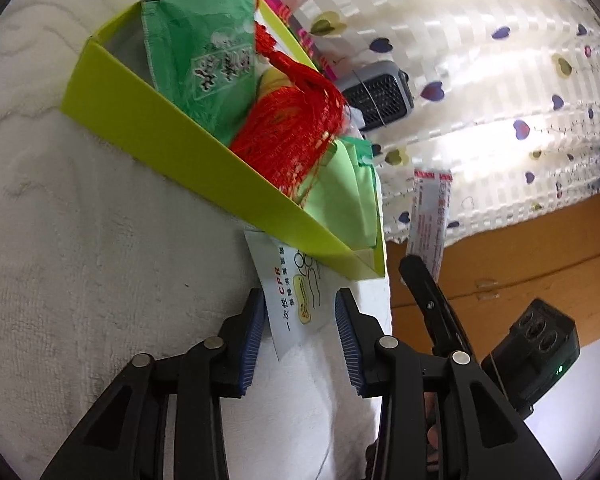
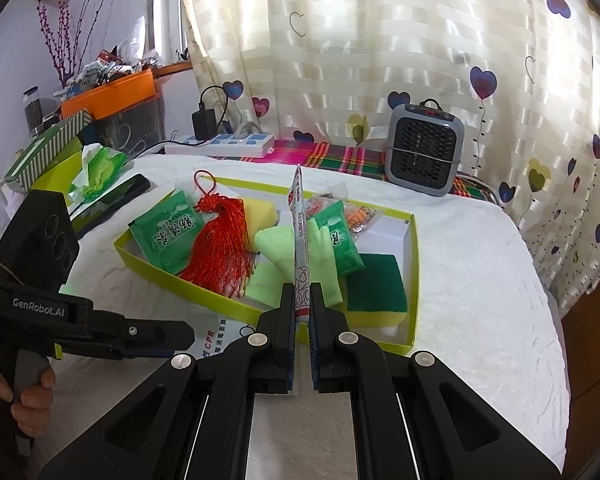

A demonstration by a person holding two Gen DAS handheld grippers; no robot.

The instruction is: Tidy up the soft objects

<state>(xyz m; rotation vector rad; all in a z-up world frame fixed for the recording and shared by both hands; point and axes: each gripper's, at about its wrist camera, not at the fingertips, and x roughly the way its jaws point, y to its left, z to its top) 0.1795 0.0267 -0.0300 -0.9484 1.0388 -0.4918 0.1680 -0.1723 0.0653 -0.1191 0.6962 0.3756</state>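
Above yellow-green box: right gripper pinching white packet upright; left gripper spread around CPR packet.

White cloth under both tongs: rough terry. Tray ahead: smooth matt card. Tassel inside: glossy red thread. Packet clamped between the right tongs' ribbed pads: slick printed plastic.

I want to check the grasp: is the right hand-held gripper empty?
No, the right hand-held gripper is shut on a thin white packet.
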